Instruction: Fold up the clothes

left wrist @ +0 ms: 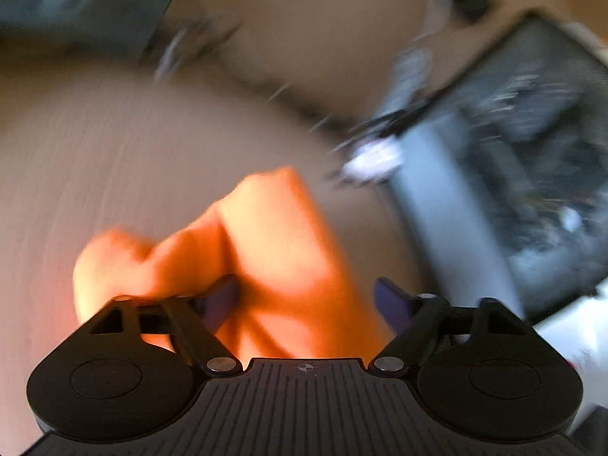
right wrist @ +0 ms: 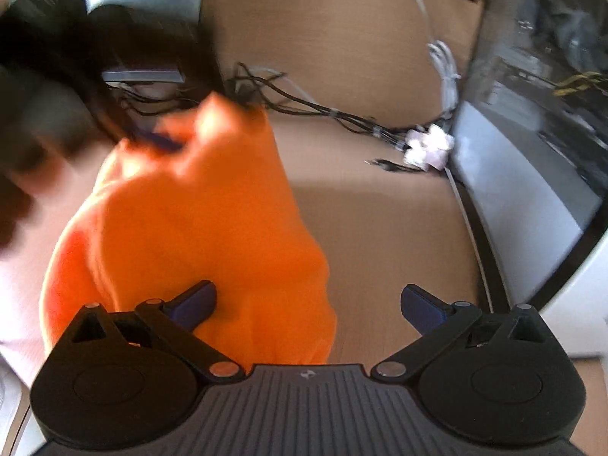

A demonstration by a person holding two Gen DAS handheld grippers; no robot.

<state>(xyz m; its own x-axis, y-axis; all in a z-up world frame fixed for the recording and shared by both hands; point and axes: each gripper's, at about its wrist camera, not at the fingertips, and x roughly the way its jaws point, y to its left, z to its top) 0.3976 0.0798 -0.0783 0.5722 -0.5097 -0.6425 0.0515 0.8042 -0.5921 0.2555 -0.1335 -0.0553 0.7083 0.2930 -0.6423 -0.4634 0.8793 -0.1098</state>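
Note:
An orange garment (right wrist: 197, 220) lies bunched on the brown table, left of centre in the right wrist view. My right gripper (right wrist: 307, 304) is open just above its near edge, the left finger over the cloth. In the blurred left wrist view the same orange garment (left wrist: 266, 250) lies between and ahead of the fingers of my left gripper (left wrist: 306, 298), which is open. In the right wrist view the left gripper (right wrist: 163, 138) appears as a dark blur at the garment's far corner.
A bundle of black cables (right wrist: 311, 110) and a white adapter (right wrist: 427, 146) lie across the table behind the garment. A monitor (right wrist: 532, 133) stands at the right edge. Dark equipment (right wrist: 140, 19) sits at the back left.

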